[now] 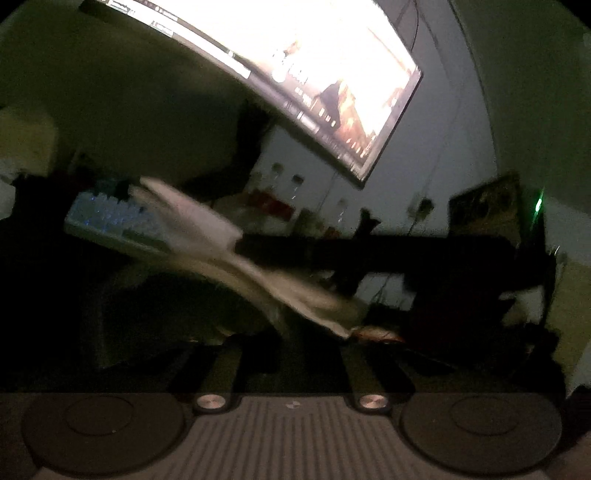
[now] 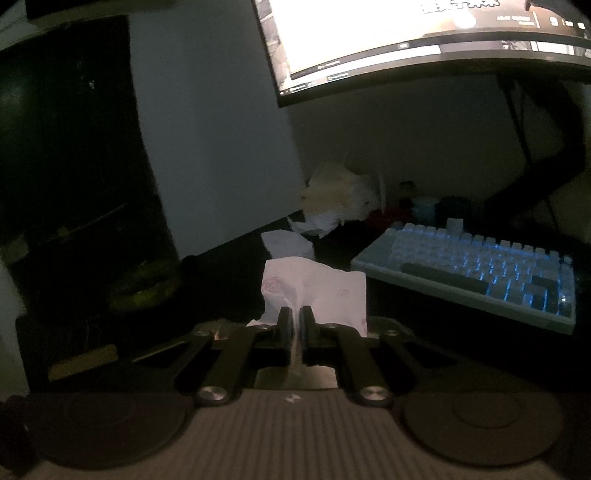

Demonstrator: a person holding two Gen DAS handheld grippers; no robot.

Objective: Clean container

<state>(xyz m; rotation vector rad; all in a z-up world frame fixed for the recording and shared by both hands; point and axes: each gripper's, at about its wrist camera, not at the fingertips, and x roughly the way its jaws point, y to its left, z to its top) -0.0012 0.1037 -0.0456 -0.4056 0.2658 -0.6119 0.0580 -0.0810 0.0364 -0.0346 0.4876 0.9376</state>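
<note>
The room is dark. In the right wrist view my right gripper (image 2: 295,314) is shut on a white paper tissue (image 2: 325,291) with faint pink print, which fans out above the fingertips. In the left wrist view a blurred white tissue (image 1: 207,229) hangs across the middle, and below it a curved pale rim (image 1: 258,295), perhaps the container, shows dimly. My left gripper's fingers are lost in the dark; only their arm bases (image 1: 221,369) show, set apart. I cannot tell whether it holds anything.
A lit monitor (image 2: 406,33) hangs above the dark desk. A backlit keyboard (image 2: 480,269) lies at the right. Crumpled tissues (image 2: 288,240) and a plastic bag (image 2: 340,195) sit behind the gripper. A dark bowl with greenish rim (image 2: 144,288) is at the left.
</note>
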